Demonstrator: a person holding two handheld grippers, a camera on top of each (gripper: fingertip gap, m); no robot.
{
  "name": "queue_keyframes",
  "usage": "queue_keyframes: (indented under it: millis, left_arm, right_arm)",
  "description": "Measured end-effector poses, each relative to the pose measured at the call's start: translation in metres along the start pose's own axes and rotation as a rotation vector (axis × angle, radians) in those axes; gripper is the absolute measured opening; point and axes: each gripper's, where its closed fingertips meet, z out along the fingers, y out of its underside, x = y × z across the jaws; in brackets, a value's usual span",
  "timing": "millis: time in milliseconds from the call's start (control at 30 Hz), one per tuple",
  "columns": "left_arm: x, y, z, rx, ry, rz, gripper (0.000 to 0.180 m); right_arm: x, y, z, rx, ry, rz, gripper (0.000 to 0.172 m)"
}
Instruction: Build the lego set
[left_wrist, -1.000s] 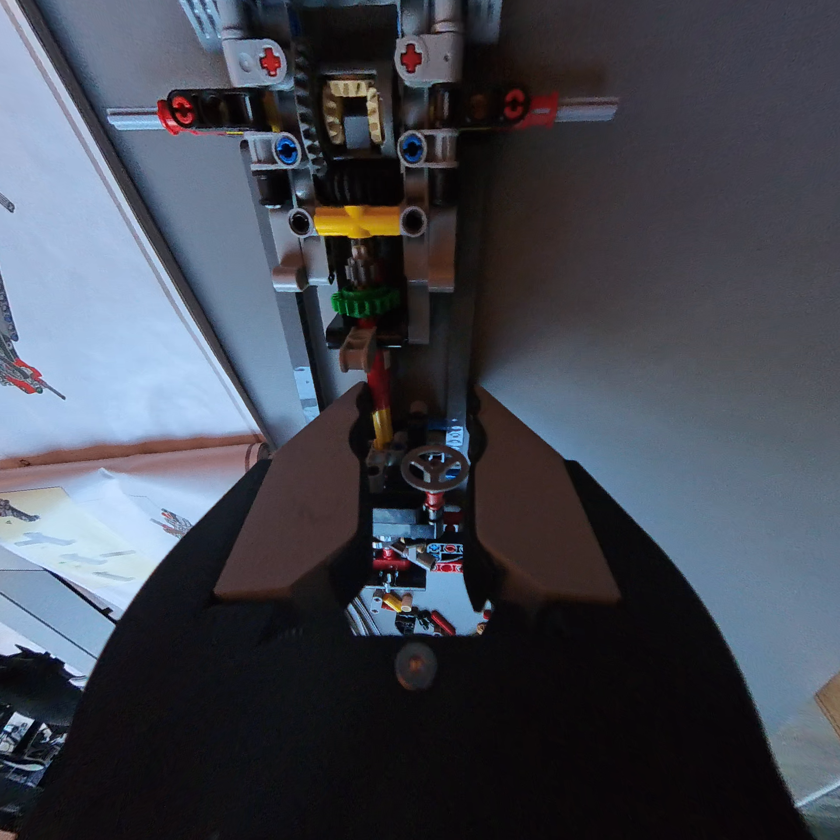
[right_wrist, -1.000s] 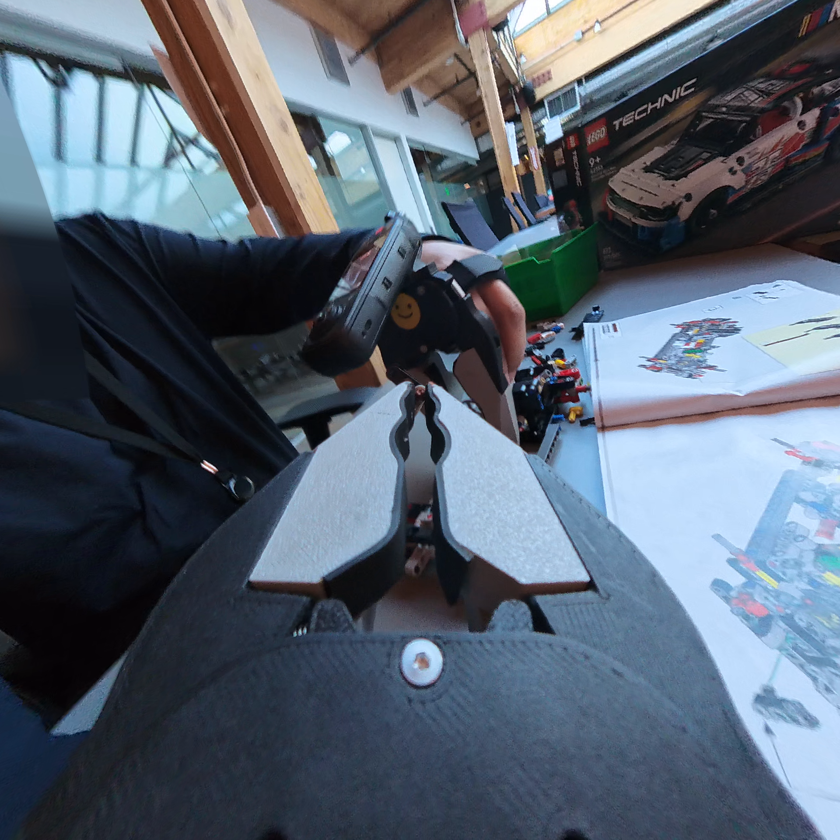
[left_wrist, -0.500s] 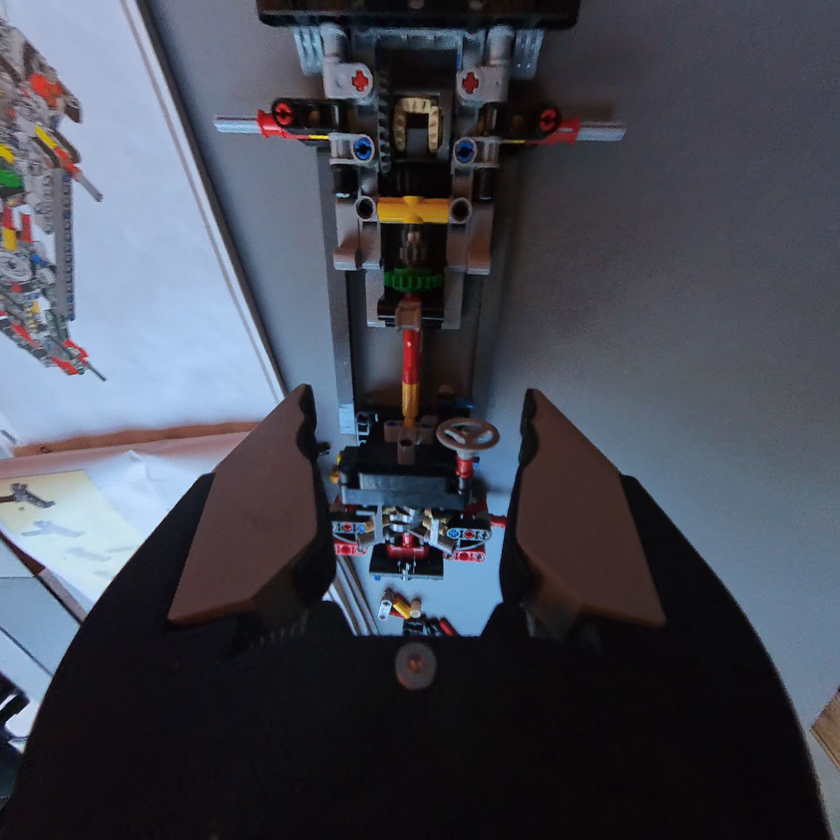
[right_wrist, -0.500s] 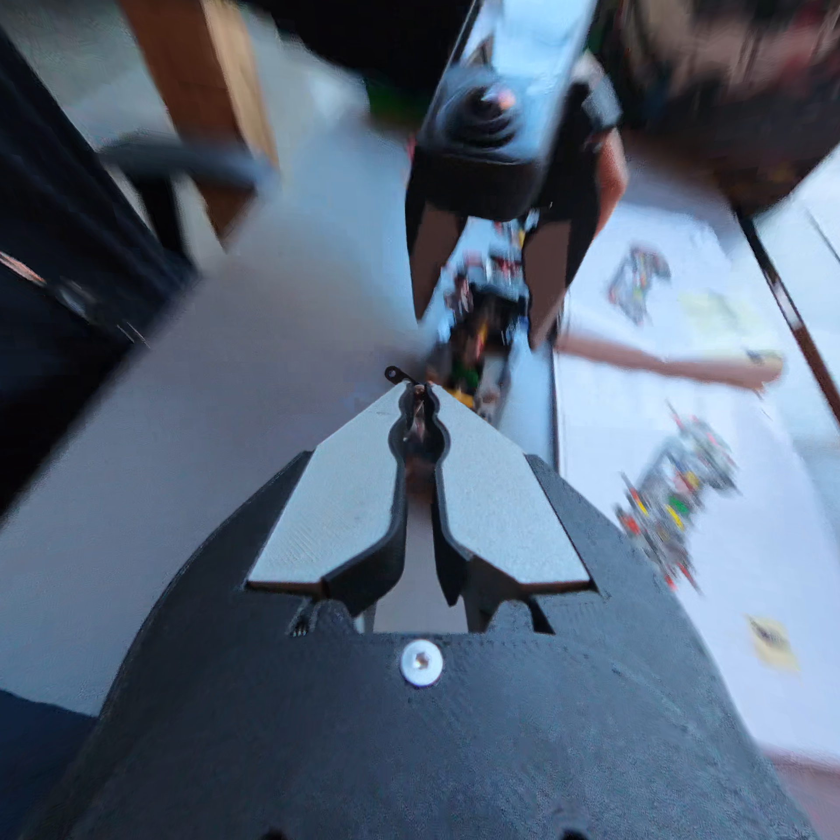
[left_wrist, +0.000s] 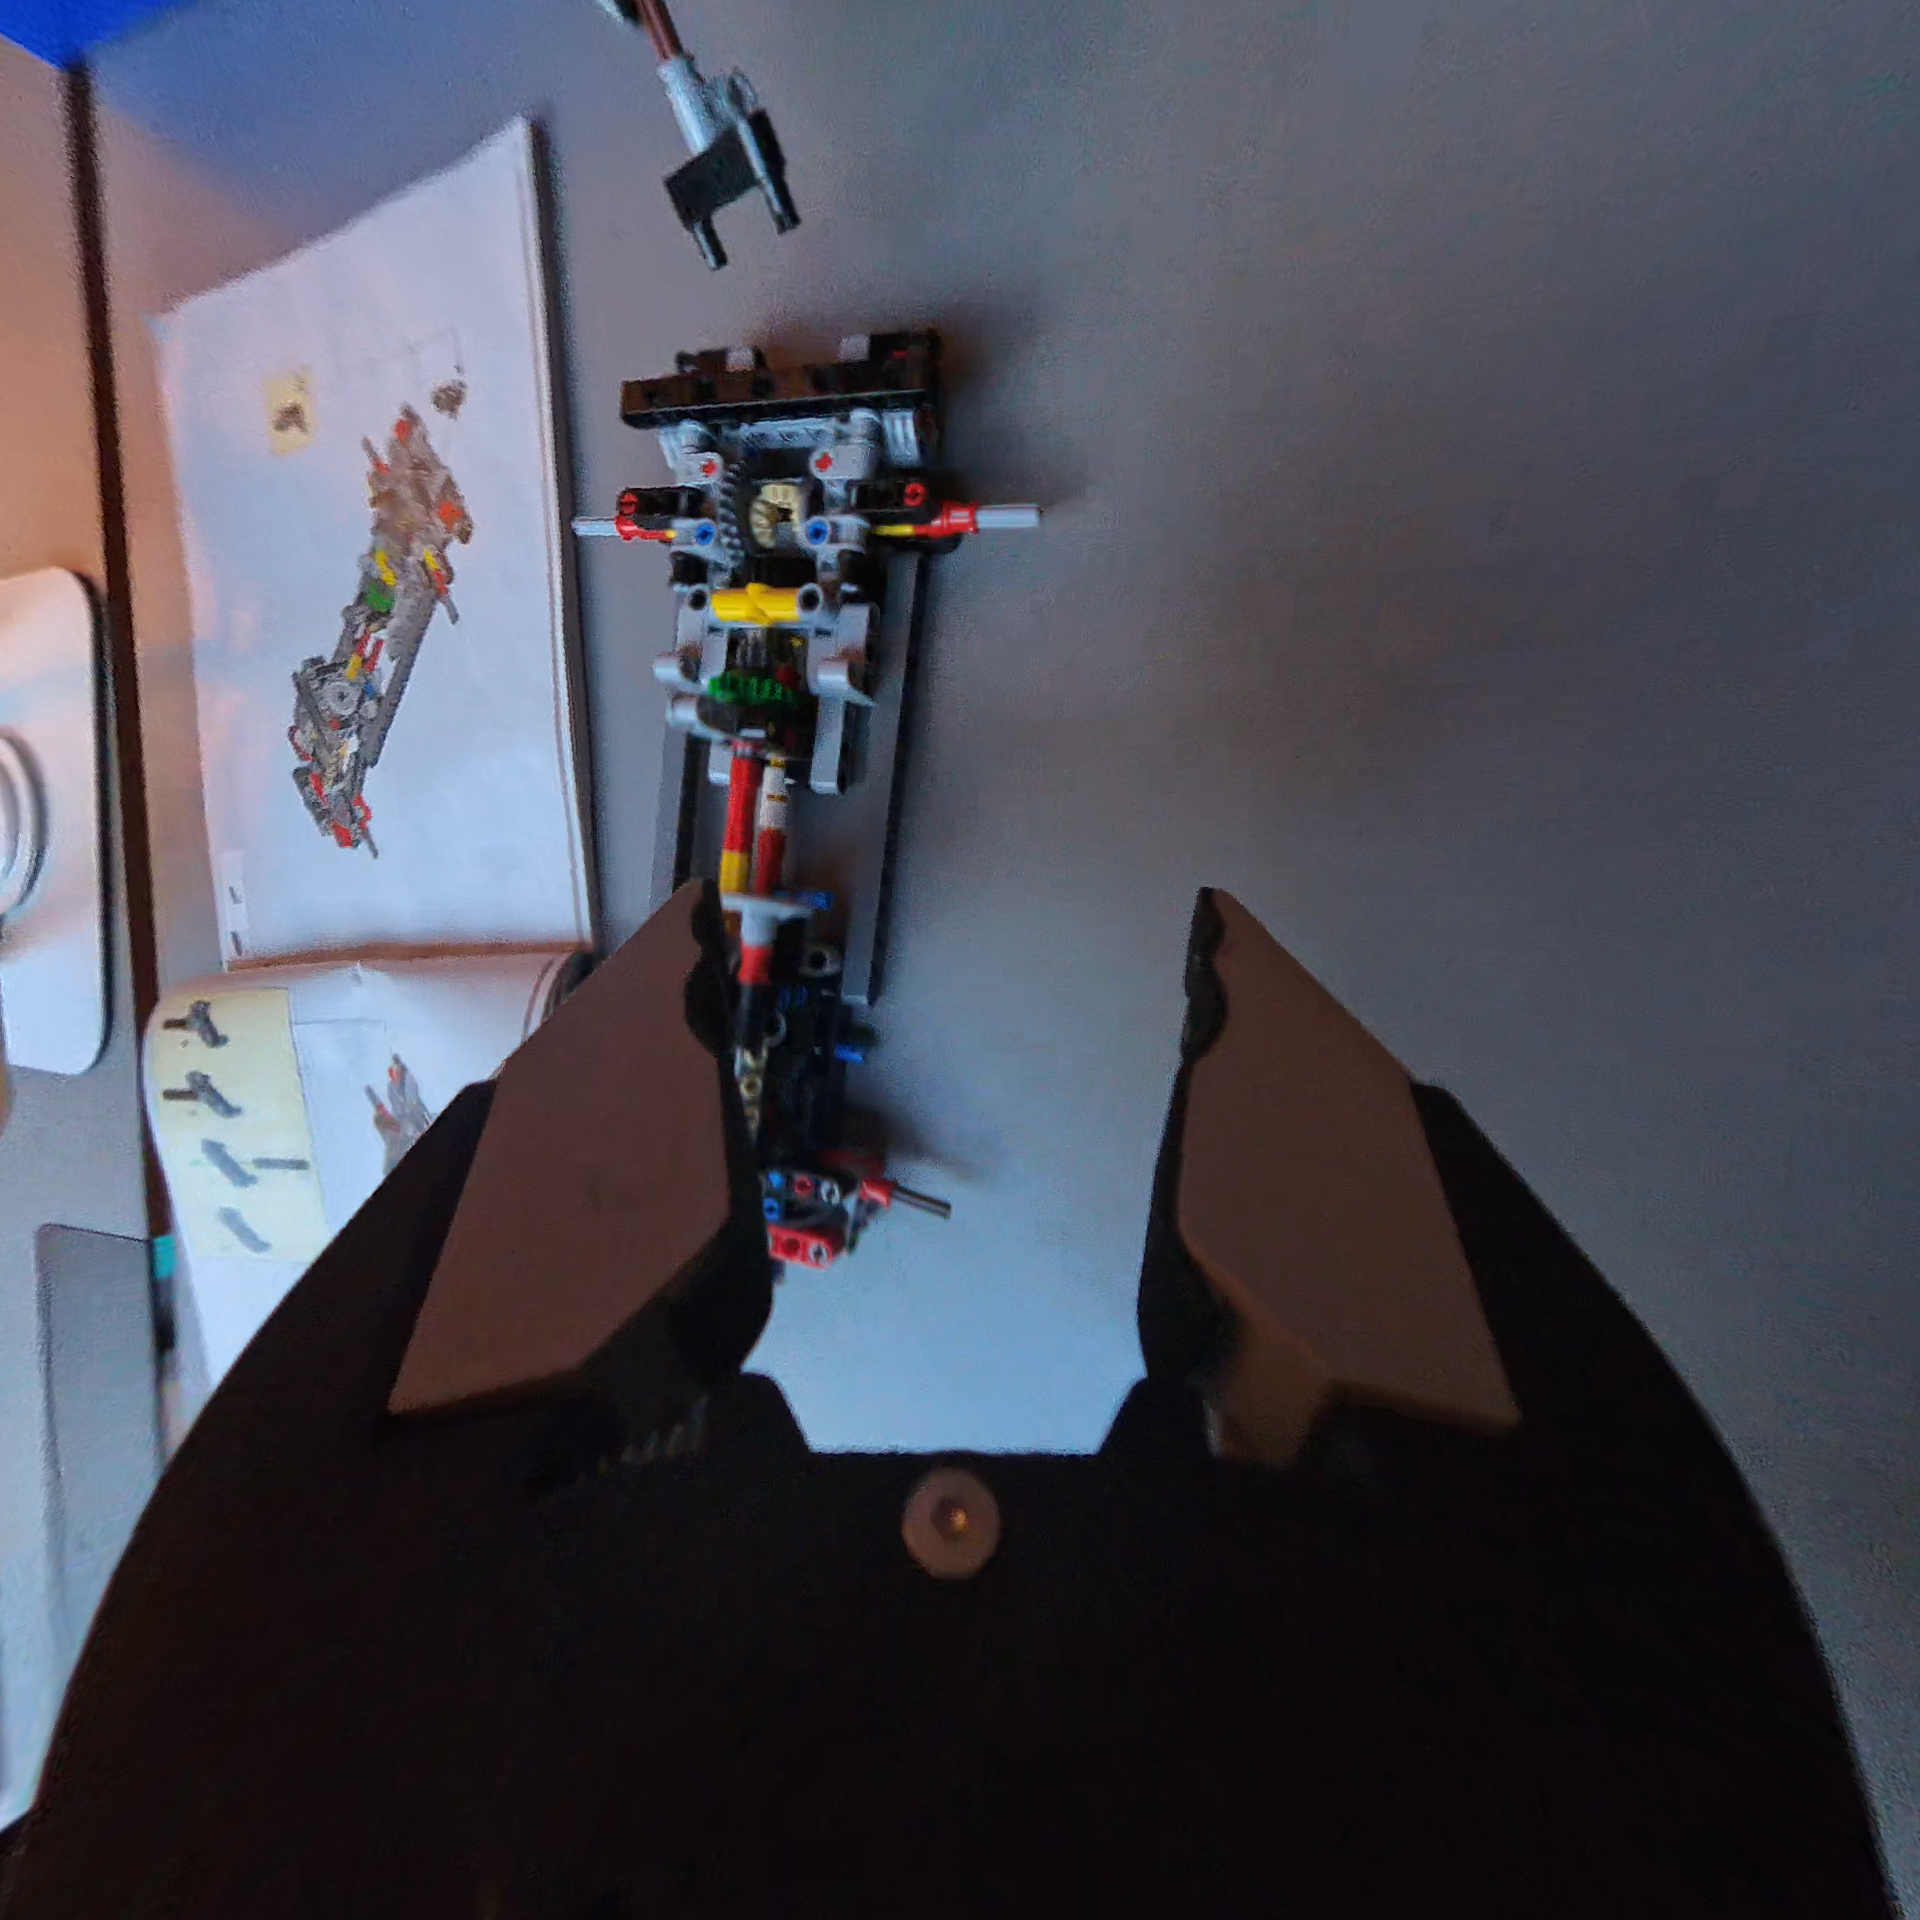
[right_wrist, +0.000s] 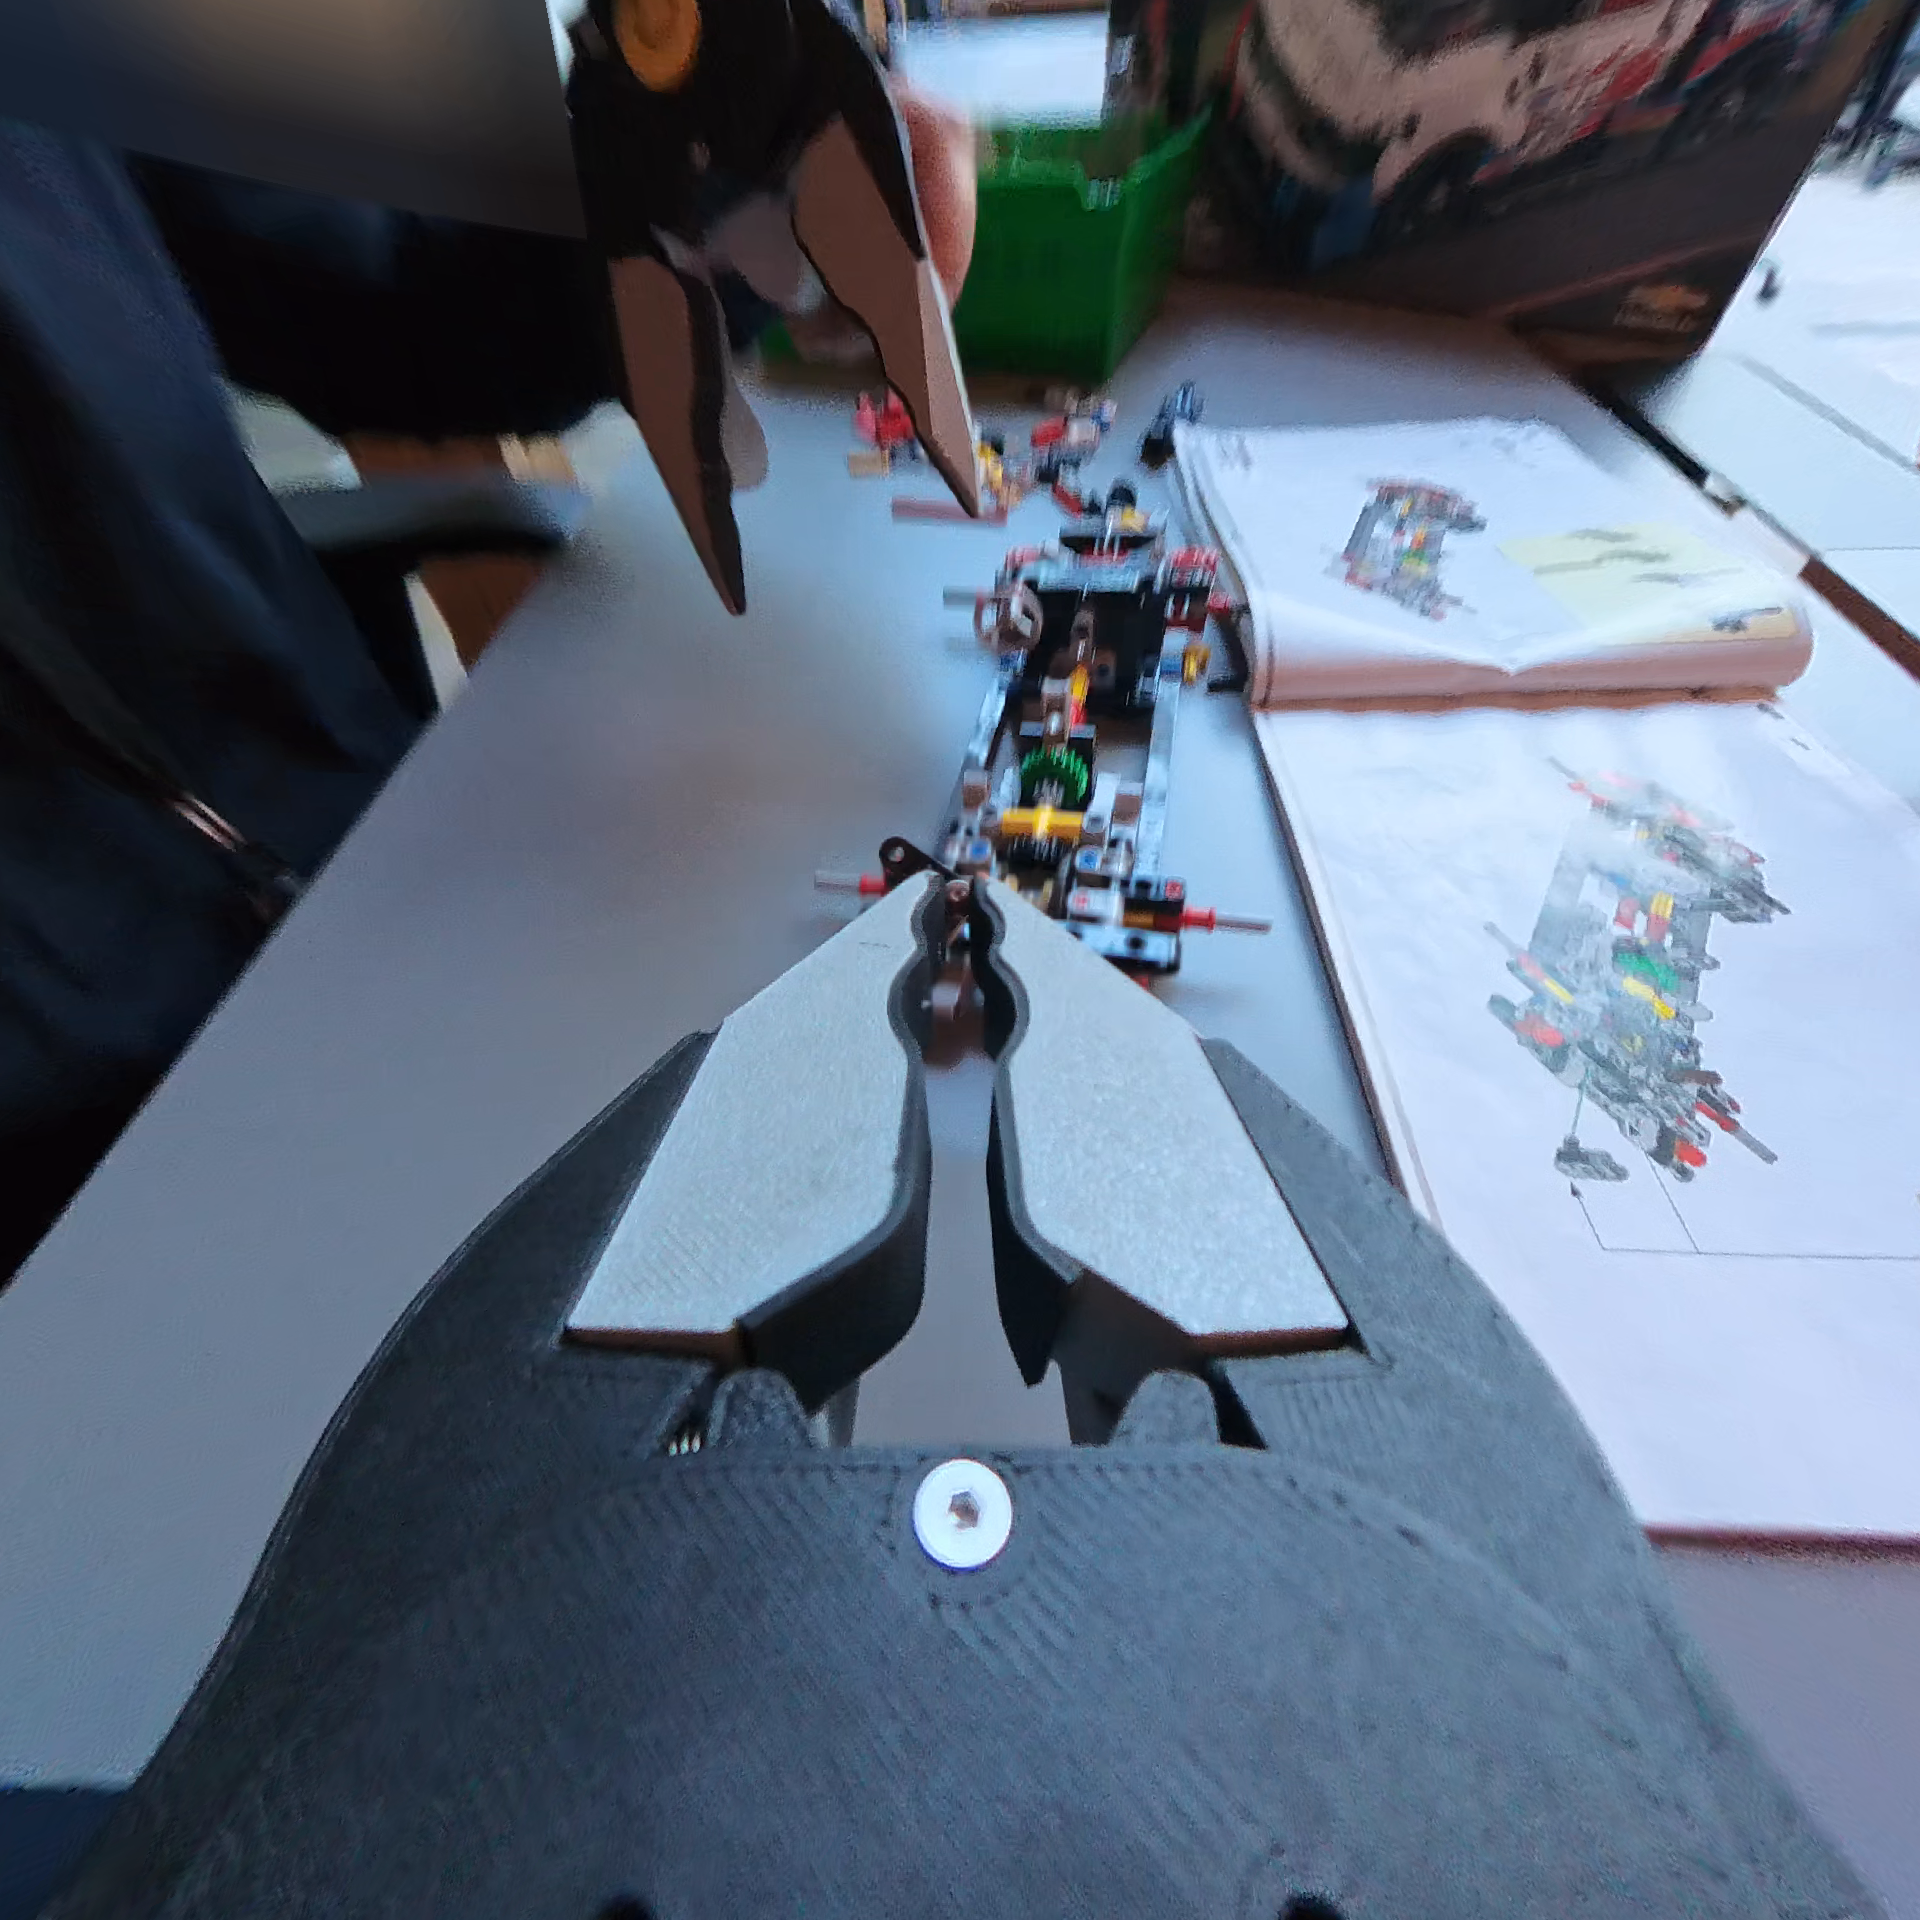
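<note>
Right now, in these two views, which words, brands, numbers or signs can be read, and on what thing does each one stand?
None can be read.
Dark box: print is there, but blurred beyond reading.
Instruction booklet: drawings only; any small print is too small.
Yellow panel on its page: part drawings, no legible numbers.

Left wrist view is pretty dim and bluish, with the gripper body at 6 o'clock nearly pure black. The grey table (left_wrist: 1455, 520) is brightest just past the fingers and falls into shadow toward 3 o'clock. Everything's soft with motion blur, and the instruction booklet (left_wrist: 374, 582) at 9 o'clock bends with the fisheye. Right wrist view is much brighter, daylight coming from 12 o'clock; the box (right_wrist: 1507, 156) and green bin (right_wrist: 1070, 249) up there are smeared.
</note>
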Motion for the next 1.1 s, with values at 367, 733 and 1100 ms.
queue_keyframes:
  millis: [367, 733, 1100]
  left_arm:
    - [-0.043, 0.050, -0.039, 0.491, -0.067, -0.254, 0.075]
    - [-0.044, 0.065, -0.044, 0.523, -0.049, -0.339, 0.067]
    - [-0.044, 0.069, -0.045, 0.509, -0.070, -0.339, 0.065]
  right_arm:
    - [0.033, -0.016, 0.002, 0.245, 0.017, 0.170, 0.000]
    - [0.033, -0.015, 0.002, 0.248, -0.060, 0.216, 0.000]
    - [0.031, -0.016, -0.005, 0.265, -0.091, 0.239, 0.000]
